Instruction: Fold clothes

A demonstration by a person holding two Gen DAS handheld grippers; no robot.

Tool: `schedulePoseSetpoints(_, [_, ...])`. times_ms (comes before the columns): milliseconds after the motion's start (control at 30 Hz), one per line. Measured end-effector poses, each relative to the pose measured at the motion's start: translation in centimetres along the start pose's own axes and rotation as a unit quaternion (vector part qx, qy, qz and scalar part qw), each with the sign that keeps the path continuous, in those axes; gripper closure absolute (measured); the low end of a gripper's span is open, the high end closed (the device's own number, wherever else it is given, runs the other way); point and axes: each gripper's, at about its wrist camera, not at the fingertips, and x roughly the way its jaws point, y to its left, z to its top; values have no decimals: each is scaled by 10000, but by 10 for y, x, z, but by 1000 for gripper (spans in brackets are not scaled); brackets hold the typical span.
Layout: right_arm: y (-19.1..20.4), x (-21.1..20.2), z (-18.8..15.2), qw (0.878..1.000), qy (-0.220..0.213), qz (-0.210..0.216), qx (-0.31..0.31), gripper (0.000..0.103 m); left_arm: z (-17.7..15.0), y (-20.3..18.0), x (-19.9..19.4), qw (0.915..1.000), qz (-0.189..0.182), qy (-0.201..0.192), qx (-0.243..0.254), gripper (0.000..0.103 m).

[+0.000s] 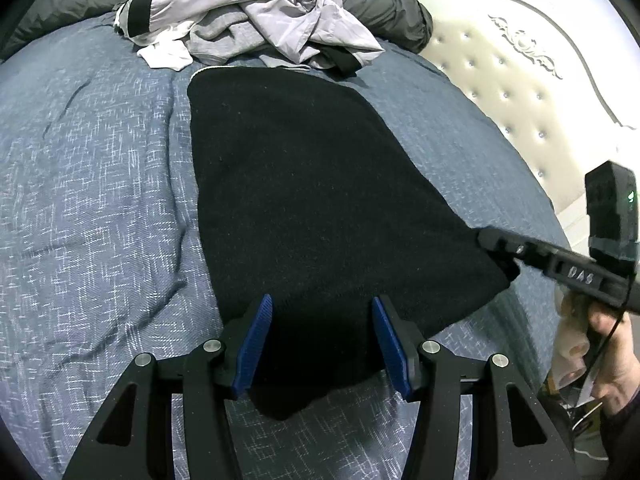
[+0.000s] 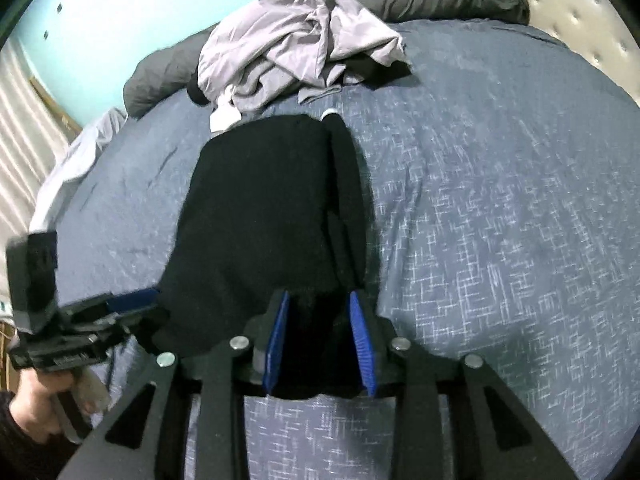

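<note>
A black garment point(image 1: 320, 184) lies flat and folded lengthwise on the blue bed cover point(image 1: 88, 200). My left gripper point(image 1: 322, 300) is open, and the garment's near edge lies between its blue pads point(image 1: 256, 344). In the right wrist view the same garment point(image 2: 260, 216) stretches away from my right gripper point(image 2: 319, 296), which is open with the near hem between its pads point(image 2: 360, 340). Each gripper shows in the other's view: the right gripper point(image 1: 500, 244) at the garment's right near corner, the left gripper point(image 2: 132, 300) at its left near corner.
A heap of lilac and grey clothes point(image 1: 260, 8) sits beyond the garment's far end, with a dark grey duvet point(image 1: 400, 12) behind it. A cream tufted headboard point(image 1: 520, 80) rises on the right. A hand point(image 1: 608, 344) holds the right gripper's handle.
</note>
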Motion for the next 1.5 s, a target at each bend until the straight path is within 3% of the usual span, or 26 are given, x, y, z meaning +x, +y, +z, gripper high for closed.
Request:
schedulePoseSetpoints(100, [2,14,-7,9993,248,-161,-249,85,0,0,0,10000,-28,-32,44,47])
schedulePoseSetpoints(300, [-4,14,-4,9984,437,-232,-268,87,-5,4,-6,9998,-63,-104,150,47])
schedulePoseSetpoints(433, [-9,-8,18,9988,129,-446,-162,87,-7,15,-11,9997,-122,-176,70,45])
schedulePoseSetpoints(567, [-13,-11,60,9998,-143,10,119,82,-5,27,-15,9996,-135,-246,-102,45])
schedulePoseSetpoints(633, [-12,1,82,9997,-111,162,152,73,-3,34,-16,9993,-151,-267,-218,45])
schedulePoseSetpoints(933, [-3,79,160,9995,248,126,117,72,3,50,-14,9986,-166,-286,-410,45])
schedulePoseSetpoints(1133, [-3,119,174,9986,514,-24,109,72,4,50,-9,9990,-156,-232,-341,45])
schedulePoseSetpoints(1200, [-4,124,173,9989,461,-49,95,92,4,49,-6,9992,-144,-198,-306,45])
schedulePoseSetpoints(1333, [4,119,171,9993,149,-281,-195,97,2,48,-3,9994,-138,-166,-282,45])
schedulePoseSetpoints(1433, [9,119,169,9962,-22,-696,-525,97,0,47,-1,9995,-144,-140,-257,45])
schedulePoseSetpoints(1500, [8,128,167,9939,116,-885,-644,98,-1,47,2,9995,-147,-107,-240,44])
